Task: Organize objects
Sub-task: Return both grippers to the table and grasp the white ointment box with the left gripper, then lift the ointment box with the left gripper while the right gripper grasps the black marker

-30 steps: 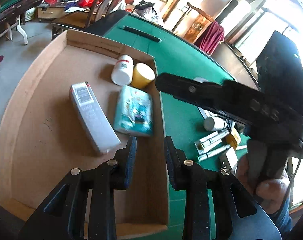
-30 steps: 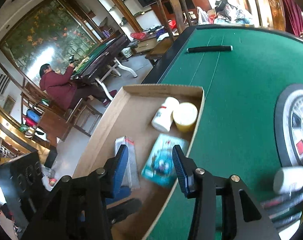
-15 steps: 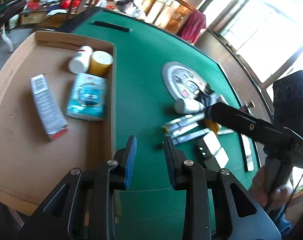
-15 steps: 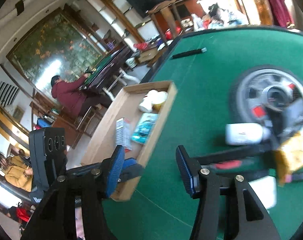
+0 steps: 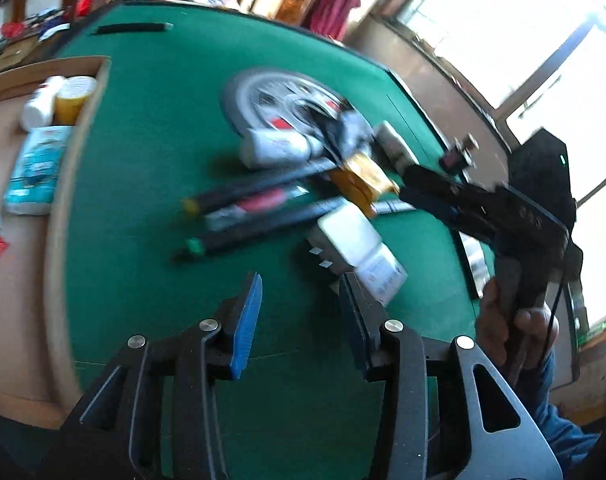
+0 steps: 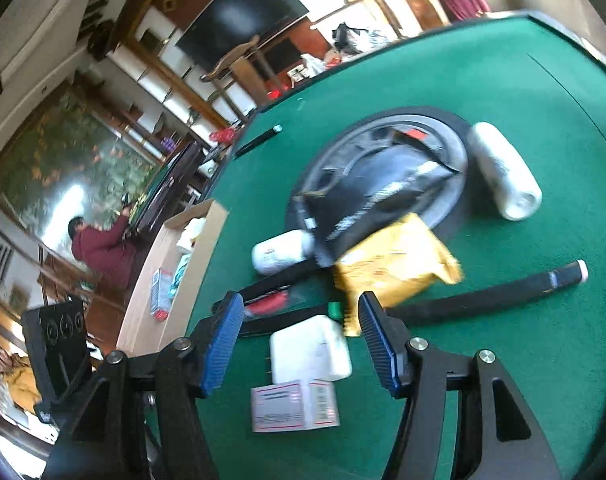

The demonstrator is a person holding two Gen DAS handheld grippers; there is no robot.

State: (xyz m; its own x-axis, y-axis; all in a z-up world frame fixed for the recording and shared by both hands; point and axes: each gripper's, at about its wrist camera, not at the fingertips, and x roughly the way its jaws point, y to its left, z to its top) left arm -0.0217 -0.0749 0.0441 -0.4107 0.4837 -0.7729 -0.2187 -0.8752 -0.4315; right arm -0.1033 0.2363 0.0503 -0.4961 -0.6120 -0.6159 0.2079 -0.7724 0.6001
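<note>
A pile of loose items lies on the green table: a white charger [image 6: 311, 350], a small white box [image 6: 295, 406], a yellow packet [image 6: 395, 264], a white bottle [image 6: 281, 254] and several dark pens [image 5: 255, 200]. My right gripper [image 6: 301, 320] hovers over the charger, its jaws opening and its pads not touching it. My left gripper [image 5: 301, 292] hangs above bare felt just short of the charger [image 5: 349, 236], jaws opening with nothing between them. At the left, the cardboard box [image 5: 59, 200] holds a teal packet [image 5: 37, 168], a yellow cup [image 5: 73, 96] and a white bottle [image 5: 39, 100].
A round grey disc [image 6: 383, 168] under a black pouch [image 6: 367, 200] sits behind the pile, with a white roll [image 6: 503, 168] to its right. A long black pen [image 6: 483, 292] lies right of the packet. A person in red [image 6: 103, 240] sits at a far table.
Both grippers swung away from the cardboard box, rightward to the pile of loose items. Both pairs of jaws stand wider than before.
</note>
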